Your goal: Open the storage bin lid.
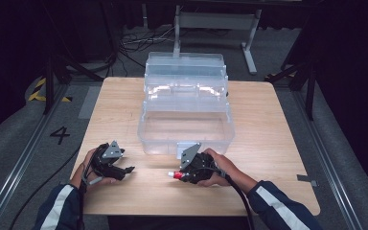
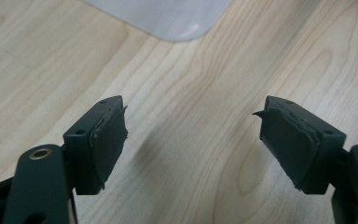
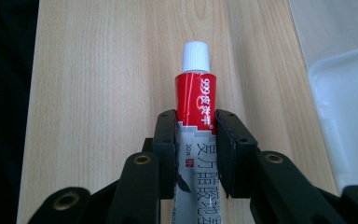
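two grippers work at the near edge of a wooden table (image 1: 268, 143). the right gripper (image 3: 196, 123) pinches a red-and-white ointment tube (image 3: 196, 100) across its body, the white cap (image 3: 196, 57) projecting beyond the jaws and pointing toward the person's left in the high view (image 1: 174, 175); the tube sits low over the wood, just in front of the clear plastic box (image 1: 186, 125). the left gripper (image 1: 124, 168) stands spread with nothing between its pads (image 2: 108, 135), close above bare tabletop, a corner of the box (image 2: 168, 18) ahead of it.

risks, as judged: the pinch lies on the soft body of the tube, so a harder squeeze could dent it or let the slick foil slide between the jaws; a tilt could send the cap end dipping. carried toward the box, the tube's projecting cap might catch the front wall (image 1: 187, 143) if not raised above the rim.

room: the open lower compartment is wide and unobstructed from above; the tiered trays (image 1: 186, 86) behind it limit travel farther back. bare wood lies between the two grippers and to either side of the box, while the near table edge is close beneath both hands.
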A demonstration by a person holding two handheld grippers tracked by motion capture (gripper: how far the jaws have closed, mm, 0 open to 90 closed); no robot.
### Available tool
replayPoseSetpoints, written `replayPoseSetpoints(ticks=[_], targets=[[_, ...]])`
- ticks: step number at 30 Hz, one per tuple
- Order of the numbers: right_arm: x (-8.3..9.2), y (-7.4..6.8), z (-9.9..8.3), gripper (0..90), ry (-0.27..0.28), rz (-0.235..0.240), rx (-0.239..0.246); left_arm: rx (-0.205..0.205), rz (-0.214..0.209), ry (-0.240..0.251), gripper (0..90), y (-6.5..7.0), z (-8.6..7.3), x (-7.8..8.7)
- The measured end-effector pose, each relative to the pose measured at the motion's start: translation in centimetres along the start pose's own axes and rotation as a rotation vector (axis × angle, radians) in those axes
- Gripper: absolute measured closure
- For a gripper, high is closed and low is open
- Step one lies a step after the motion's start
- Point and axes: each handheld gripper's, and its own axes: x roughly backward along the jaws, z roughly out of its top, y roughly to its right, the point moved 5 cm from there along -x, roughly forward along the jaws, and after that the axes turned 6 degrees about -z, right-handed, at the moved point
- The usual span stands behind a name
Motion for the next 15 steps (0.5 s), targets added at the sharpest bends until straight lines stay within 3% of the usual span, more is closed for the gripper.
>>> replayPoseSetpoints(ticks=[8,15], targets=[[2.2,0.7,-0.4,71.2,0.040,-0.029,-0.011,0.083,-0.043,0.066,19.1,-0.3,-0.8,-0.5],[4.3,1.5,-0.9,71.2,0.085,-0.054,-0.048,0.083,-0.037,0.073,16.8,-0.5,-0.8,-0.6]])
